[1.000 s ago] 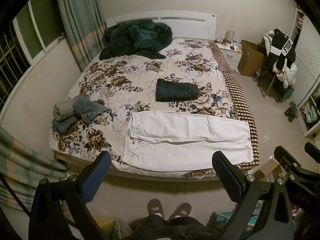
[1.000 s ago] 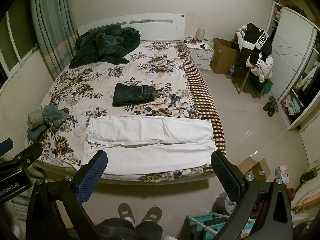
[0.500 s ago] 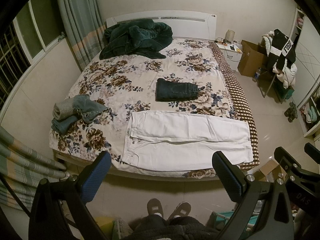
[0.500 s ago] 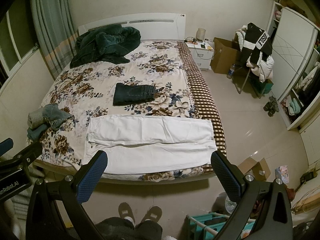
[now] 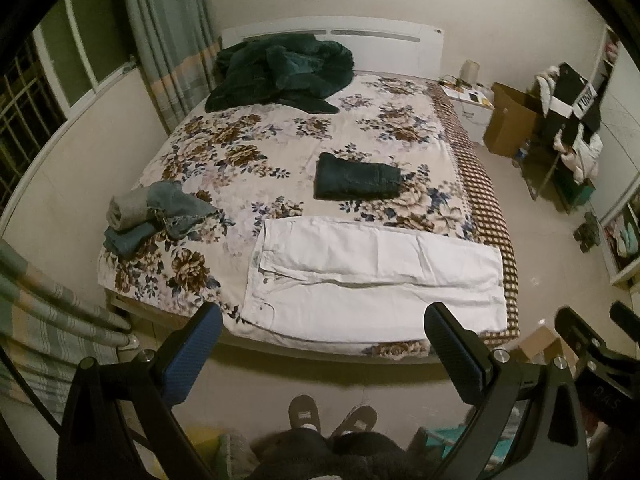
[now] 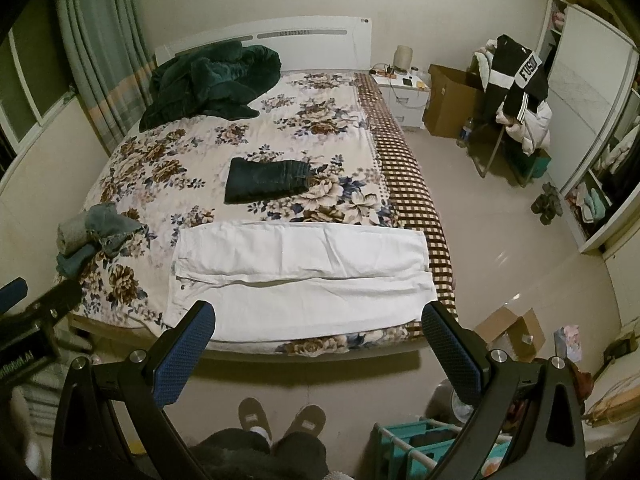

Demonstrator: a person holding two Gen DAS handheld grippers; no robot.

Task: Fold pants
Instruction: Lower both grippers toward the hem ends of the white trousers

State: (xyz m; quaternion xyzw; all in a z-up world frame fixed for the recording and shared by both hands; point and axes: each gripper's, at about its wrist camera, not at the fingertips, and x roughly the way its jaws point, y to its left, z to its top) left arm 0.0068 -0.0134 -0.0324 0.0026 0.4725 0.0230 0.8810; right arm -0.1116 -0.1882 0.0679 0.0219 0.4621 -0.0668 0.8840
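White pants [image 5: 372, 276] lie flat along the near edge of the flowered bed [image 5: 280, 152], waistband to the left, legs stretched to the right. They also show in the right wrist view [image 6: 300, 276]. My left gripper [image 5: 322, 344] is open and empty, held back from the bed above the floor. My right gripper [image 6: 318, 340] is open and empty too, also short of the bed edge. A folded dark pair of pants [image 5: 356, 178] lies in the middle of the bed.
A small heap of blue and grey clothes [image 5: 152, 216] sits at the bed's left edge. A dark green blanket [image 5: 280, 72] is bunched at the headboard. A chair with clothes [image 6: 516, 92], cardboard boxes [image 6: 508, 332] and a teal rack [image 6: 420, 444] stand on the floor at right. My slippered feet [image 6: 280, 416] are below.
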